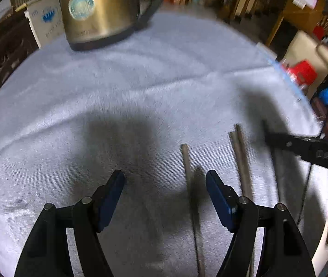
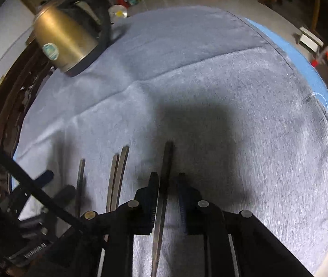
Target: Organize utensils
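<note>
Right gripper (image 2: 166, 180) astride chopstick (image 2: 164, 184) (uncontained)

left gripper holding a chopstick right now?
No. In the left wrist view the left gripper stands wide open over the cloth, and the nearest chopstick lies flat between its fingers, untouched.

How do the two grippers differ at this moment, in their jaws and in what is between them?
The left gripper has its jaws wide apart; the right gripper has its jaws nearly together.
The left gripper holds nothing, with one chopstick lying on the cloth between its fingers; the right gripper has a chopstick between its pads, though whether they press on it is unclear.
Both point down at the cloth and have black fingers with dark blue pads.
</note>
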A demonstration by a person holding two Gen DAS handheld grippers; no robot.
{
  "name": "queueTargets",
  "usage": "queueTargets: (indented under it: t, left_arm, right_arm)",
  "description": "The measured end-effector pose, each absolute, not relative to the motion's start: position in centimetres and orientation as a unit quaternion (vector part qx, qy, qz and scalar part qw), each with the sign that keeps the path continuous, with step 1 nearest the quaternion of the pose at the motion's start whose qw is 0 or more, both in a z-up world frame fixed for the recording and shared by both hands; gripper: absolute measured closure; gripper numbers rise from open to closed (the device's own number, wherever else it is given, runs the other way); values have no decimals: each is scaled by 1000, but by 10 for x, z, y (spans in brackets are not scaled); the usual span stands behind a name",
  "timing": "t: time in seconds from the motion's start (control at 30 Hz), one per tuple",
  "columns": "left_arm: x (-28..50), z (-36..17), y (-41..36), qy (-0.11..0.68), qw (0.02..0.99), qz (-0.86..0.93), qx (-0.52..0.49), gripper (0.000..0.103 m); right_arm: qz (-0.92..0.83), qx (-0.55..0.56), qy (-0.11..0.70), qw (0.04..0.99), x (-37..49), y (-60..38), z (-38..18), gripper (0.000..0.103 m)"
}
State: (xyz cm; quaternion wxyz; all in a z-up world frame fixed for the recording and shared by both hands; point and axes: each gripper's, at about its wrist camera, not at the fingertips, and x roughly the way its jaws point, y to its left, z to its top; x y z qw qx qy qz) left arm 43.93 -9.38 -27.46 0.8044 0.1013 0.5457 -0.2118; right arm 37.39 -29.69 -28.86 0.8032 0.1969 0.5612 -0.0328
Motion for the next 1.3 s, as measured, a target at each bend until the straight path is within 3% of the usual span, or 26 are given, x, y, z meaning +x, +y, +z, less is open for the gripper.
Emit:
queueTargets:
  t: [0.23, 0.33, 0.37, 0.4, 0.47, 0.7, 1.07, 1.3]
  left_arm:
    - [455, -276, -125, 577, 767, -223, 170, 30]
    - [460, -274, -130, 581, 764, -223, 168, 38]
    - [460, -272, -133, 577, 766, -227, 170, 50]
    - [458, -270, -136, 569, 768, -237, 176, 72]
    - [455, -268, -140, 565, 768, -241, 180, 94]
    - [441, -254, -110, 534, 806, -216, 137, 98]
    - [373, -137, -19, 392, 901, -183, 47, 98]
    - [286, -85, 21, 285, 945, -159, 22, 98]
  right_arm:
    - [-51, 120, 628, 767, 411, -279, -286, 83]
    - [-53, 86, 638, 763, 418, -271, -287, 84]
    - [-54, 68, 637, 766, 419, -267, -287, 90]
    - [-52, 52, 635, 769, 420, -264, -287, 92]
    - [-46, 55, 629, 774, 416, -262, -285, 94]
    - [-5, 152, 564, 812, 371, -287, -263, 96]
    - [39, 219, 412, 884, 280, -309, -180, 96]
    - [45, 213, 302, 928, 201, -286, -141, 96]
